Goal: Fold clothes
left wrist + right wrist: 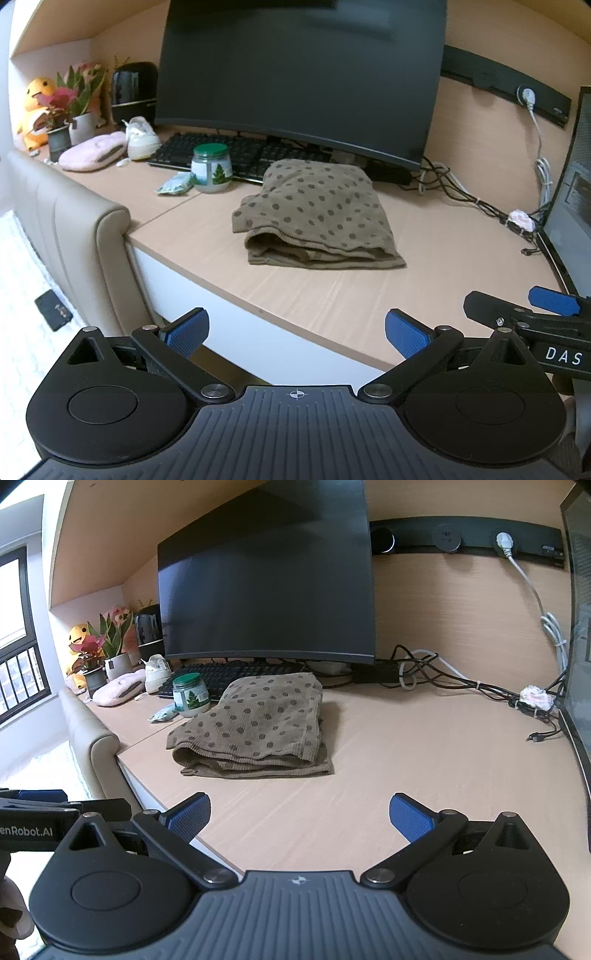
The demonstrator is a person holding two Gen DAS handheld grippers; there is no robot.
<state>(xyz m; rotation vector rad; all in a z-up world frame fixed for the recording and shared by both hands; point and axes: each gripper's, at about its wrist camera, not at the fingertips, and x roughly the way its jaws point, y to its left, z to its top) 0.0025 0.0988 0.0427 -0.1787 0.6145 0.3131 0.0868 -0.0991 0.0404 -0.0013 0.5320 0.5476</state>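
Observation:
A brown polka-dot garment (317, 214) lies folded in a compact stack on the light wooden desk (332, 291), in front of the monitor. It also shows in the right wrist view (255, 727). My left gripper (297, 334) is open and empty, held back at the desk's front edge, well short of the garment. My right gripper (300, 818) is open and empty, above the desk's front part, to the right of the left one. The right gripper also shows at the right edge of the left wrist view (517, 306).
A black monitor (295, 74) and keyboard (221, 151) stand behind the garment. A glass jar (211, 168) with a green lid, a small packet (174, 184), a pink pouch (92, 151), a shoe and plants sit at the left. Cables (461, 681) run at the right. A beige headboard (74, 221) adjoins the desk's left.

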